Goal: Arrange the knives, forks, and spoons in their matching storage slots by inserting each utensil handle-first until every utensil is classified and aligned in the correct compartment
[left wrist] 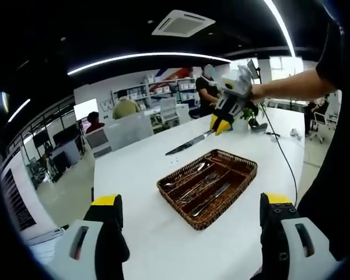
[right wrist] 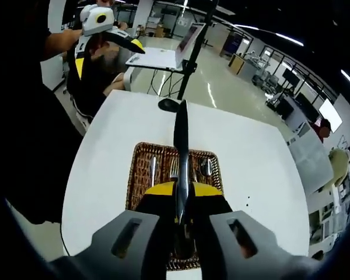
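Right gripper [right wrist: 182, 195], jaws clamped on a knife [right wrist: 181, 140], hangs over the wicker tray [left wrist: 243, 178] mid-bench [left wrist: 140, 163]; left gripper [left wrist: 191, 213] jaws apart.

Utensils [left wrist: 205, 186] in tray [left wrist: 245, 175] – tray on table [left wrist: 140, 163].

Opposite high views, both onto the wicker tray [left wrist: 207, 186] [right wrist: 141, 175].

Bright, even indoor light. Long ceiling strips [left wrist: 146, 58] curve with fisheye bend; straight lines bow hard toward the edges. Window [left wrist: 283, 67] blows out white. White surface [left wrist: 163, 233] reads bright with mild glare and soft, faint shadows. Centre sharp in both views; near hand-held gripper bodies slightly soft.
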`<state>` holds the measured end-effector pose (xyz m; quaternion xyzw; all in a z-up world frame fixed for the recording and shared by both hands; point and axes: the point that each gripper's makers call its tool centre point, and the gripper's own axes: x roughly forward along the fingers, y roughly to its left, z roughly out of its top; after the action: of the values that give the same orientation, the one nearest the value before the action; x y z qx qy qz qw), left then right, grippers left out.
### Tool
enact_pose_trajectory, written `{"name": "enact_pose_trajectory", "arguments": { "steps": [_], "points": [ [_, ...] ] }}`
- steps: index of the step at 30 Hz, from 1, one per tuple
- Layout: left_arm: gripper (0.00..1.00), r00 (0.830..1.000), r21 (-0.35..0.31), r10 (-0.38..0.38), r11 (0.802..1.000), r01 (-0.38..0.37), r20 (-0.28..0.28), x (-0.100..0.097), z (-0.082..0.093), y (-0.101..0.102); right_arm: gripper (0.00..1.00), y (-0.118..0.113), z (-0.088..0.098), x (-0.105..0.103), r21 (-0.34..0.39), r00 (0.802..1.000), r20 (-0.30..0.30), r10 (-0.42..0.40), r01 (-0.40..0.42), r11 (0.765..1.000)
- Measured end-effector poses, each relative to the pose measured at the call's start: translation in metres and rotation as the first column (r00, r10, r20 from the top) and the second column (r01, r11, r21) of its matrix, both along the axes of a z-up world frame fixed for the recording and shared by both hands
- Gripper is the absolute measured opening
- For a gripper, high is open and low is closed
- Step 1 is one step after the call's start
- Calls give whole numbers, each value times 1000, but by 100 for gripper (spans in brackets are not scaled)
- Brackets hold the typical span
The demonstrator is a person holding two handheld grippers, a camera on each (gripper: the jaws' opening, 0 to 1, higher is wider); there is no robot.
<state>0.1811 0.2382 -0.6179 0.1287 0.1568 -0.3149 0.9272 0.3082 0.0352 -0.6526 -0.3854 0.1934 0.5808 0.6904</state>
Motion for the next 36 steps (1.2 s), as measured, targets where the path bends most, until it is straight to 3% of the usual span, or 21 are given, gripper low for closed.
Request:
{"name": "enact_pose_trajectory", "arguments": {
  "steps": [36],
  "points": [
    [99, 998, -1, 70, 998, -70, -7, 6, -2, 21, 6, -2, -106, -26, -5, 989, -132, -61, 61, 998]
  ]
}}
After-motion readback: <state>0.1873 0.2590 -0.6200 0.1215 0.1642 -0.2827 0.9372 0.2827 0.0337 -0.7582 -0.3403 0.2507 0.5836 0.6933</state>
